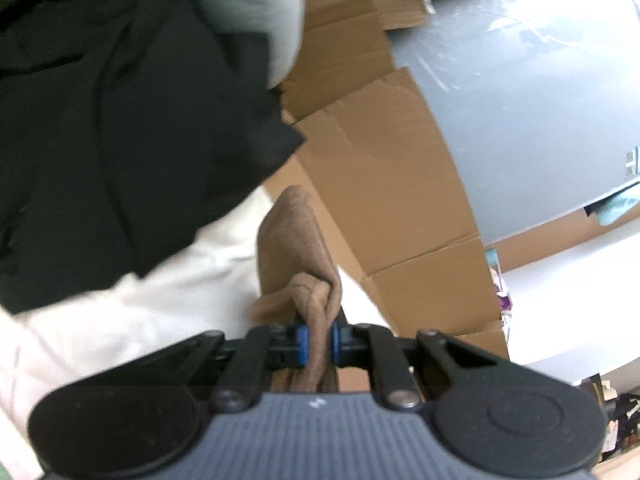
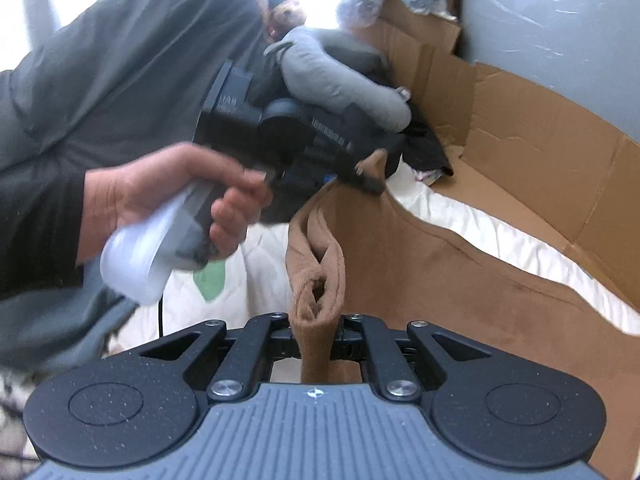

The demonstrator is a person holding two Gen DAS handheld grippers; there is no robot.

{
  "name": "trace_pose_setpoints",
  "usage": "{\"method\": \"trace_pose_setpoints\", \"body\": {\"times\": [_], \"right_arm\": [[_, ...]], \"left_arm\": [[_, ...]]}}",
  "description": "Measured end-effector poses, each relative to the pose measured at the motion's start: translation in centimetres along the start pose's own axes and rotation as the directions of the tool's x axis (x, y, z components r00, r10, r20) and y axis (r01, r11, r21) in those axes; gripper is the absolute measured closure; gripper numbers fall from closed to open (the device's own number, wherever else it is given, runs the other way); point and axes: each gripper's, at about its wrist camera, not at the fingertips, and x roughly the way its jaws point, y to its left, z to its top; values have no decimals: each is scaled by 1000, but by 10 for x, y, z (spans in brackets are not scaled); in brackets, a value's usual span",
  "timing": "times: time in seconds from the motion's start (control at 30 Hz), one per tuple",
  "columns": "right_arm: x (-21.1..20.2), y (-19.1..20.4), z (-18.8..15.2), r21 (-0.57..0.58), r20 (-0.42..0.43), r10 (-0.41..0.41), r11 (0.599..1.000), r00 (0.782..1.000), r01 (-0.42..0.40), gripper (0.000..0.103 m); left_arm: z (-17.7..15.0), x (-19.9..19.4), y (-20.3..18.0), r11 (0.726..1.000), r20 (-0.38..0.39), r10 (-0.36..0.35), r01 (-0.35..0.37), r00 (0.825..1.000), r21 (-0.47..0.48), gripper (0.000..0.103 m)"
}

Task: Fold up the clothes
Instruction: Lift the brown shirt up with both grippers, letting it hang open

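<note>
A tan-brown garment [image 2: 420,272] is stretched between both grippers above a white quilt [image 2: 500,232]. My left gripper [image 1: 319,344] is shut on a bunched edge of the brown garment [image 1: 296,248], the cloth squeezed between its blue pads [image 1: 303,346]. My right gripper [image 2: 316,340] is shut on another folded edge of the same cloth. In the right wrist view a person's hand [image 2: 160,196] holds the left gripper [image 2: 362,174], which pinches the garment's far corner. A black garment [image 1: 120,140] lies on the quilt [image 1: 140,300] at the left.
Flattened cardboard [image 1: 380,180] and open cardboard boxes [image 2: 540,152] stand beyond the quilt. A grey stuffed toy [image 2: 336,80] lies behind the left gripper. The person's grey-green sleeve [image 2: 120,60] fills the upper left. A grey plastic-covered surface [image 1: 520,80] rises at the right.
</note>
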Motion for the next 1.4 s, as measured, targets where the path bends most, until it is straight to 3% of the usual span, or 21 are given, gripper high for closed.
{"method": "trace_pose_setpoints", "body": {"times": [0.17,0.4,0.6,0.77,0.93,1.4], "right_arm": [[-20,-32,3,2,-23,1,1000,1000,-1,98],[-46,-65,-11,58,-12,18,998,1000,-17,98],[-69,-82,-25,119,48,37,992,998,-43,98],[-72,-92,-37,153,103,44,986,994,-60,98],[-79,-106,-51,197,138,29,979,990,-57,98],[-104,-161,-117,343,102,-61,939,993,22,98]], "left_arm": [[-13,5,-23,1000,22,-31,31,999,-1,92],[-27,6,-53,1000,54,-8,6,998,23,92],[-26,34,-100,997,57,-5,1,998,75,92],[-45,59,-138,989,53,1,-9,999,146,92],[-59,89,-166,983,35,10,-16,999,184,92],[-112,178,-215,957,-81,65,-39,995,287,92]]}}
